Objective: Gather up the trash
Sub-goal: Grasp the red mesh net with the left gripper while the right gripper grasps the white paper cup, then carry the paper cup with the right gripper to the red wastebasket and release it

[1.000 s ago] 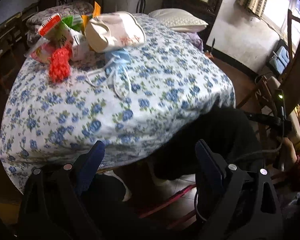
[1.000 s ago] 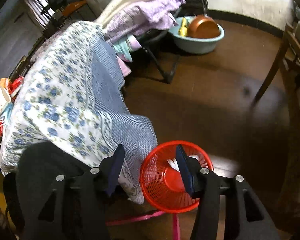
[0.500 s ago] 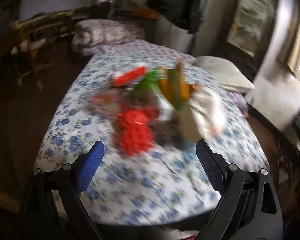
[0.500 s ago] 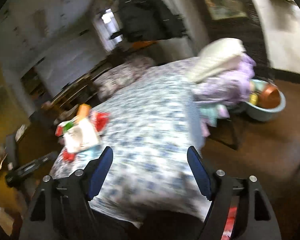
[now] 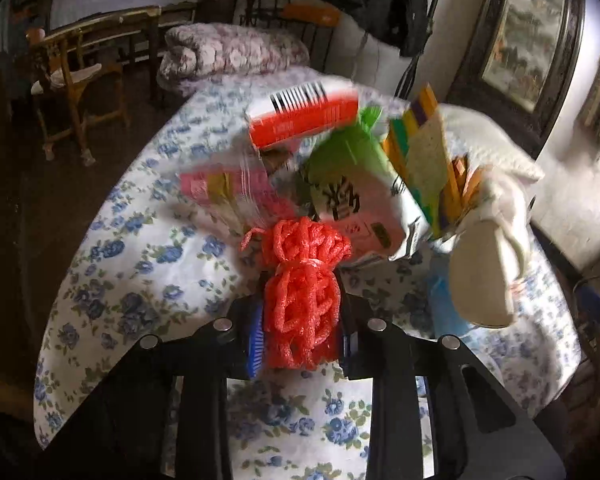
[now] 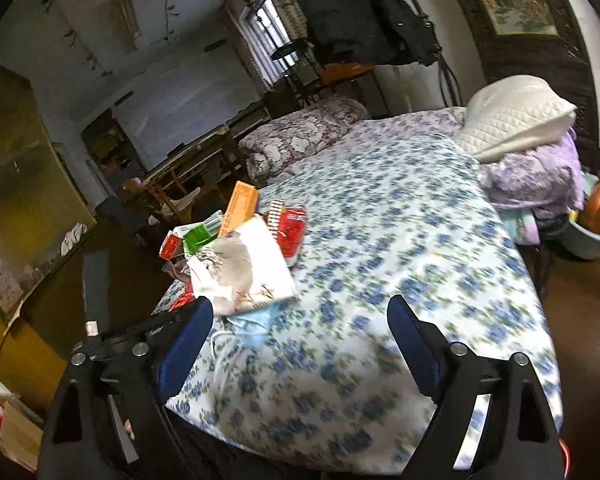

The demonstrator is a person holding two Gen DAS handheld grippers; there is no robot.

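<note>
Left gripper (image 5: 302,330) is clamping a bundle of red foam netting (image 5: 302,296), soft, looped mesh, bunched and pinched at a waist; its jaws have just been closing, blue ribbed pad (image 5: 256,346) pressing the left side of the net. The net is sitting at the near edge of a trash pile on a bed (image 5: 140,248) covered in a white sheet with blue flowers, cloth wrinkled.

Behind the net: a red-and-white carton with a barcode (image 5: 304,116), a crinkly clear plastic wrapper with pink print (image 5: 228,196), a green-and-white glossy pouch (image 5: 356,188), flat yellow and orange card packs (image 5: 428,160), a pale cloth bag (image 5: 484,272) drooping at right. All motion-blurred.

Right gripper (image 6: 300,344) is hovering over the bed's near end, jaws spread wide and just been opening, nothing between them. Just ahead of its left finger (image 6: 184,352) a light-blue face mask (image 6: 252,322) is lying flat, loops trailing, partly under the bag. Right of the pile the sheet is lying bare up to a quilted white pillow (image 6: 516,116). Dark floor (image 5: 60,184) is bordering the bed's left edge.
</note>
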